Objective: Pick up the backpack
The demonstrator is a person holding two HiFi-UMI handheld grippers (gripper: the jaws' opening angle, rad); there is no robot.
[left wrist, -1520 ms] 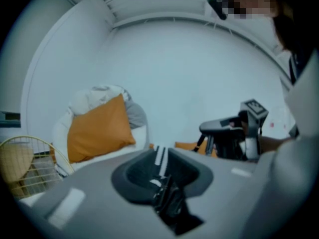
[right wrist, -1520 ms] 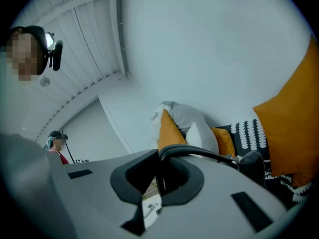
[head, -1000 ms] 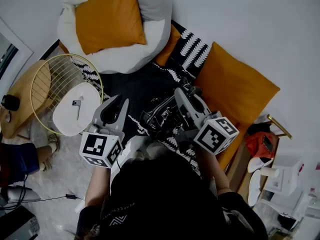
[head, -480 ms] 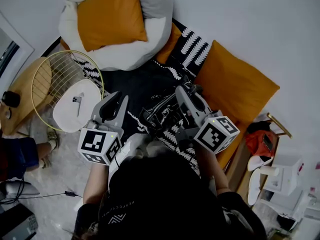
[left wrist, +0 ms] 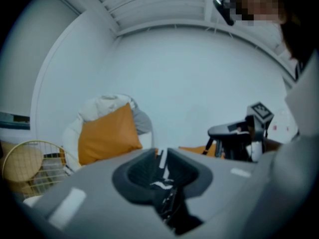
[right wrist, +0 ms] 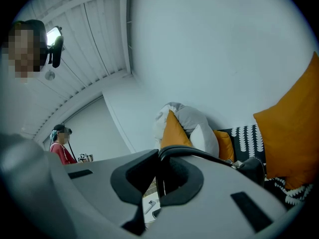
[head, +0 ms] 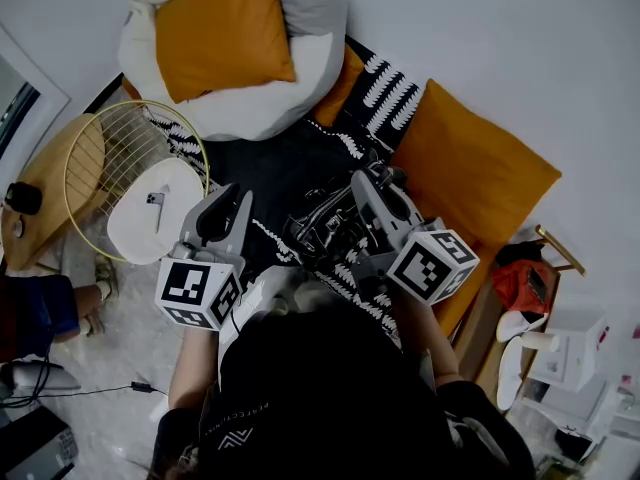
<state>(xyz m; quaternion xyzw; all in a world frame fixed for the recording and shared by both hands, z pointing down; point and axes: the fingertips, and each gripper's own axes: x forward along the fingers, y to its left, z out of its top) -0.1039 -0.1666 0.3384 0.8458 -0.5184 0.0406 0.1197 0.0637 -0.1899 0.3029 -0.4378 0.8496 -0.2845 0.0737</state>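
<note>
The black backpack [head: 322, 232] hangs between my two grippers, above the dark patterned cover. My right gripper [head: 366, 181] is on its right side, jaws closing on the backpack's thin black top strap [right wrist: 199, 154], which arches over the jaws and drops into the slit between the pads. The bag's body [right wrist: 252, 169] shows just right of those jaws [right wrist: 159, 172]. My left gripper [head: 238, 198] is a short way left of the bag and not touching it. Its pads [left wrist: 160, 164] are together with nothing between them. From the left gripper view, the right gripper [left wrist: 234, 131] stands at right.
Orange cushions [head: 470, 183] lie right of the bag, and a white beanbag [head: 250, 108] with an orange pillow [head: 215, 33] lies behind it. A round wire side table [head: 120, 148] holds a white top with a phone [head: 152, 206]. A person in red [right wrist: 62, 151] stands far off.
</note>
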